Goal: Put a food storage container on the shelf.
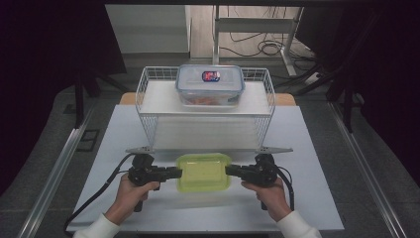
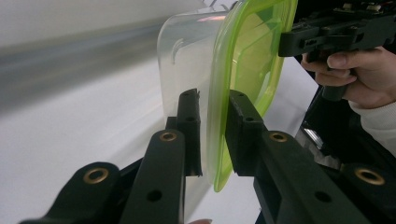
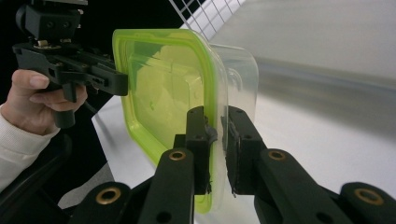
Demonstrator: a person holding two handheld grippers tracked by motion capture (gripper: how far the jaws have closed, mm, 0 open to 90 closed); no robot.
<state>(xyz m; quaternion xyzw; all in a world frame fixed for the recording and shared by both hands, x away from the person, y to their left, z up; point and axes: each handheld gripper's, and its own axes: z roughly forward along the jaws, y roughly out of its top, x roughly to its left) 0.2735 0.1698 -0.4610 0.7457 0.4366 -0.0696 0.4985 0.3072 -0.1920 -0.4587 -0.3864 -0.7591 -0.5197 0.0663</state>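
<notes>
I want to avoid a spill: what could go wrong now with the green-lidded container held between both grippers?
1. Both the left gripper and right gripper pinch only the lid rim of the green-lidded container; the clear tub might drop off.
2. If one hand lags, the container could tilt or twist.
3. The wire basket stands just ahead; lifting forward may hit it.

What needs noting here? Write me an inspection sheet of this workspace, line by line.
Surface: white table, bare around the work.
Job's things: clear container with green lid, held between both grippers at its two short ends.
Clutter: white wire basket behind it, bearing a clear lidded food box with a blue rim and a label on top.
Grippers: left gripper shut on the container's rim; right gripper shut on the opposite rim.
Cables: a black cable trails from the left gripper; loose cables on the floor beyond.
Surroundings: dark curtains at both sides, metal frame legs behind.
</notes>
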